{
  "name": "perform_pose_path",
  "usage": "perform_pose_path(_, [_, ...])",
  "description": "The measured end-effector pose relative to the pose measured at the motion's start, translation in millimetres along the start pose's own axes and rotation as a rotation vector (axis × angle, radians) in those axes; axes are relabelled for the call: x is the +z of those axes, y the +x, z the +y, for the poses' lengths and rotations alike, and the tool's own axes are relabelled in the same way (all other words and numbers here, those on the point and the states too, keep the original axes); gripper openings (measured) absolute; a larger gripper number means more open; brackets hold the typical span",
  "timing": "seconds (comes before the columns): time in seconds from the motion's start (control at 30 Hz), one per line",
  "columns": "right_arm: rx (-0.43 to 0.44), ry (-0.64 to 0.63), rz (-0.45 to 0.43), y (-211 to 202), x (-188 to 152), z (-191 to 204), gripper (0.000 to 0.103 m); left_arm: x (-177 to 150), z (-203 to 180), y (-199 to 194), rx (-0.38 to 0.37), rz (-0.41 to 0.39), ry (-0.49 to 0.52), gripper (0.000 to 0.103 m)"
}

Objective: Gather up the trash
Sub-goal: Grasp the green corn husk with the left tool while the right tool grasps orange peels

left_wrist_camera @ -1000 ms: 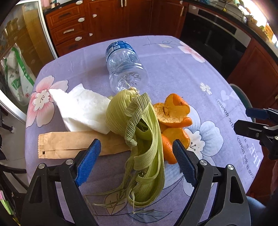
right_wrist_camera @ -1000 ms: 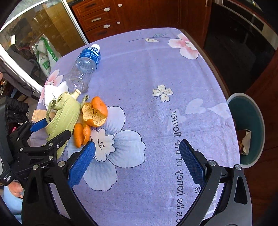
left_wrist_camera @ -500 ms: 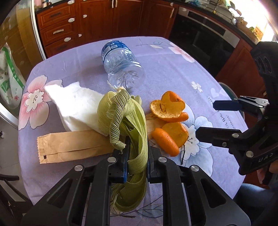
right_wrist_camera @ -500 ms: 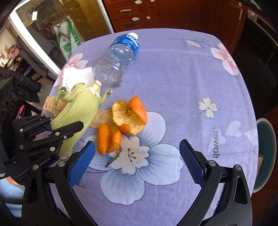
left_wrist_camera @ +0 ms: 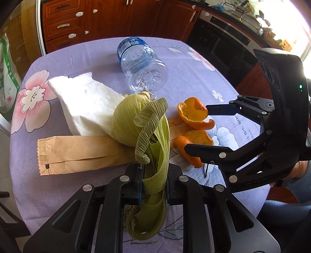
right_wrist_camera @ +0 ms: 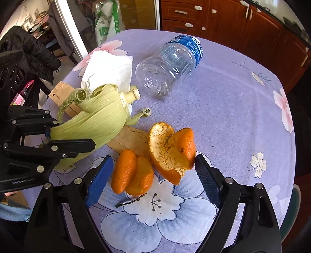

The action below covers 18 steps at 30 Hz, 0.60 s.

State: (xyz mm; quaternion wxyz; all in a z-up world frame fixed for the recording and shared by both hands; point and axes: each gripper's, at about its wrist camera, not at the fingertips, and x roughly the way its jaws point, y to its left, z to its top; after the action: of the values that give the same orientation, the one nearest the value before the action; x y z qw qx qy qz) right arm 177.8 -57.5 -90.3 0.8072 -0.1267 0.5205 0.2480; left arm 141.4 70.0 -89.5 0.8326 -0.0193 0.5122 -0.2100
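Note:
My left gripper (left_wrist_camera: 153, 184) is shut on the green corn husk (left_wrist_camera: 143, 124), gripping its lower leaves; the husk also shows in the right wrist view (right_wrist_camera: 93, 120). My right gripper (right_wrist_camera: 153, 177) is open, its blue pads on either side of the orange peels (right_wrist_camera: 167, 151), close above the table. The peels also show in the left wrist view (left_wrist_camera: 194, 118), with the right gripper (left_wrist_camera: 196, 130) around them. A clear plastic bottle (right_wrist_camera: 171, 64) lies on its side behind. A white paper napkin (right_wrist_camera: 108, 68) and a brown paper sleeve (left_wrist_camera: 77, 153) lie under and beside the husk.
The table wears a lilac flowered cloth (right_wrist_camera: 243, 109). A teal bin (right_wrist_camera: 293, 210) stands off the table's right edge. Wooden cabinets (left_wrist_camera: 97, 17) stand behind. A dark jacket (right_wrist_camera: 29, 50) hangs at the left.
My right gripper has moved in over the orange peels and now straddles them. My left gripper stays shut on the corn husk and has lifted it slightly.

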Motion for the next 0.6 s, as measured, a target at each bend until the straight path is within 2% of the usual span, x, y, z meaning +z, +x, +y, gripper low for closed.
perform_pose_path(0.07, [-0.004, -0.011, -0.002, 0.2, -1.6, 1.3, 0.076, 0.5, 0.3, 1.2, -0.001, 0.002, -0.002, 0.020])
perform_pose_path(0.2, [-0.006, -0.039, -0.003, -3.6, -5.1, 5.4, 0.057, 0.2, -0.8, 1.8, 0.005, 0.004, -0.004, 0.021])
perform_pose_path(0.37, [0.022, -0.071, 0.032, -2.8, -8.3, 17.8, 0.040, -1.4, 2.3, 3.4, 0.018, 0.010, -0.018, 0.025])
perform_pose_path(0.6, [0.055, 0.003, 0.050, -2.9, -12.7, 12.6, 0.039, -3.6, -0.4, 4.6, 0.042, 0.009, -0.016, 0.026])
